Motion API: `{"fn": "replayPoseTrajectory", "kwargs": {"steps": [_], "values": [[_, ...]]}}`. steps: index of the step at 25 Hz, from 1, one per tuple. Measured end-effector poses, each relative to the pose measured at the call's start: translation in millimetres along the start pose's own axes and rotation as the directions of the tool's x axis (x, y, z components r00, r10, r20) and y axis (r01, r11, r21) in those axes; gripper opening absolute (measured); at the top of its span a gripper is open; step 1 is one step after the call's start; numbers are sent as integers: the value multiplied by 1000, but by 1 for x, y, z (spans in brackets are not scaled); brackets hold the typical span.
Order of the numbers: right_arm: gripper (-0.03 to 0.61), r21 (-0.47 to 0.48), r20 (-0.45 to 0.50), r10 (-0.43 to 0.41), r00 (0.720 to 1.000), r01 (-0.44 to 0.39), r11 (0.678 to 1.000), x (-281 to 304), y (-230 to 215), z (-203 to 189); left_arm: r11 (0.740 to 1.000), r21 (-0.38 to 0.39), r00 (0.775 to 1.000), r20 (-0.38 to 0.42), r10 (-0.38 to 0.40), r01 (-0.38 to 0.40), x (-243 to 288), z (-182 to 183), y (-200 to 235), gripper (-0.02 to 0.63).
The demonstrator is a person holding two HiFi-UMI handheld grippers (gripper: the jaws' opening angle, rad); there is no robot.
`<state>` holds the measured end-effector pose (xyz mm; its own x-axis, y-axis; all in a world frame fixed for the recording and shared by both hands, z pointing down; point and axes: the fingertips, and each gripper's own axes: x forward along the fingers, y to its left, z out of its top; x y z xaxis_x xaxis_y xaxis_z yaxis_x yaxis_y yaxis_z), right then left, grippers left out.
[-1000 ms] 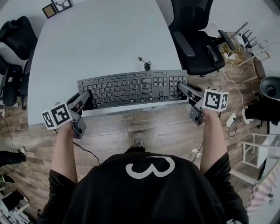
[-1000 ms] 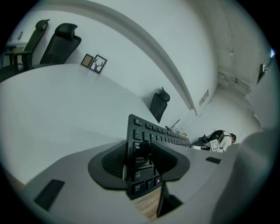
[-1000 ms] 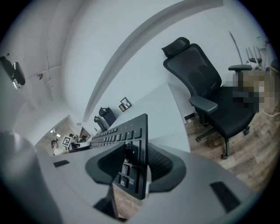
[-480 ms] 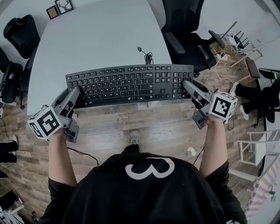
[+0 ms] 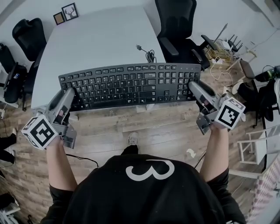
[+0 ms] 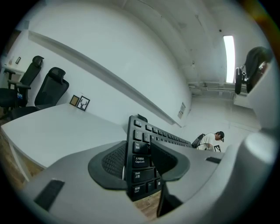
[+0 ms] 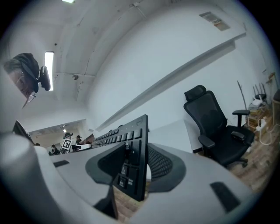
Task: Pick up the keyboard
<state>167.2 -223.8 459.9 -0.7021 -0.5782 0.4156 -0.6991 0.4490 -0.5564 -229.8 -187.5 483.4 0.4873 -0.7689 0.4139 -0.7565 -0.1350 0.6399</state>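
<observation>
A black full-size keyboard (image 5: pixel 127 85) hangs level in front of me, held by both ends. My left gripper (image 5: pixel 70 95) is shut on its left end and my right gripper (image 5: pixel 194 86) on its right end. In the left gripper view the keyboard (image 6: pixel 139 144) stands edge-on between the two pads of the left gripper (image 6: pixel 141 162). The right gripper view shows the keyboard (image 7: pixel 133 131) the same way, clamped in the right gripper (image 7: pixel 134 168). Its cable (image 5: pixel 148 54) trails back onto the white table (image 5: pixel 96 39). The keyboard's front edge is over the wooden floor.
A black office chair (image 5: pixel 177 26) stands at the table's far right. More black chairs (image 5: pixel 24 37) stand at the left. Two small picture frames (image 5: pixel 65 12) lean at the table's back corner. Cables and clutter (image 5: pixel 223 48) lie on the floor to the right.
The keyboard has grown larger in the head view and shifted off the table's front edge toward me. Both grippers stayed clamped on its ends; the left one dropped lower left.
</observation>
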Motion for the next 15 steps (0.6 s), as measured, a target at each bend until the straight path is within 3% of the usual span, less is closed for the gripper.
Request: {"fn": "replayPoseTrajectory", "kwargs": {"steps": [4, 9, 15], "values": [[156, -26, 18, -6, 1000, 6, 1000, -1, 2, 2, 1000, -7, 1000, 12, -14, 14, 1, -2, 2, 169], [156, -44, 71, 50, 996, -47, 998, -1, 0, 1, 998, 64, 998, 57, -4, 0, -7, 6, -8, 169], [156, 7, 7, 16, 1000, -16, 1000, -1, 2, -1, 1000, -23, 1000, -3, -11, 11, 3, -3, 4, 169]]}}
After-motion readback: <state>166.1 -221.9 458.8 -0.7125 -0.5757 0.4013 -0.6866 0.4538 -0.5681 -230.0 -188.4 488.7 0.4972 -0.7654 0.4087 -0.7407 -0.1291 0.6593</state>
